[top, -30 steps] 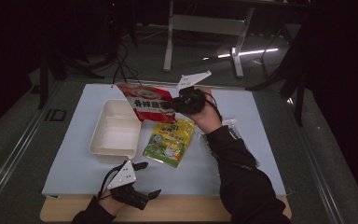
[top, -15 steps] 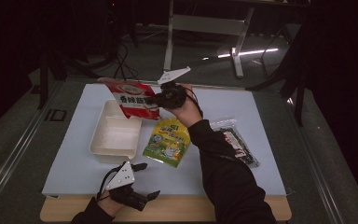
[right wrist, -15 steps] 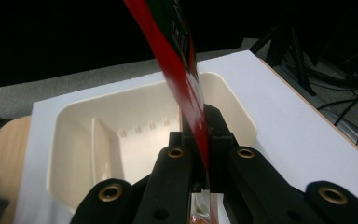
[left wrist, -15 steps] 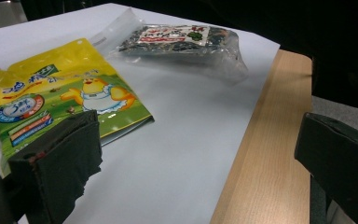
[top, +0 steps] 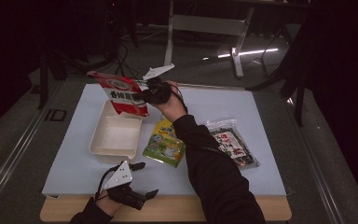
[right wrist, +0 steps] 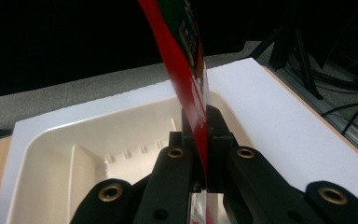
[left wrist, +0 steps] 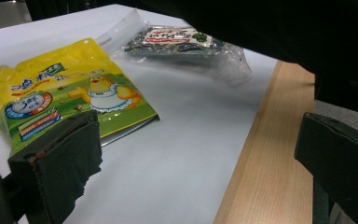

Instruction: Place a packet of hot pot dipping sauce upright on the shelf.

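One red flat snack pouch with white label panel (top: 121,94) is hanging in the air over the far edge of the one cream rectangular plastic tray (top: 114,137), tilted, lower corner just above the tray's far rim. The right gripper (top: 145,92) is clamping it: in the right gripper view both black jaws are pressing flat on the red pouch (right wrist: 189,70) edge-on, the tray (right wrist: 88,154) sitting right below them. The tray is showing one divider wall and a ribbed inner side; it is lying on the white table mat (top: 74,163), left of centre.

Pouch count, three in all: one red in the grip, one yellow-green spouted pouch with a cartoon chick (top: 164,144) lying flat just right of the tray, and one clear bag of dark contents with a red-white label (top: 233,148) lying flat further right, partly behind the person's black sleeve (top: 209,168).

Grippers, two. The left gripper (top: 137,196) is resting at the near edge of the table, on the wooden strip (top: 177,210). Its jaws are standing wide apart with nothing between them; in the left gripper view the yellow-green pouch (left wrist: 70,93) and the clear bag (left wrist: 182,44) are lying beyond.
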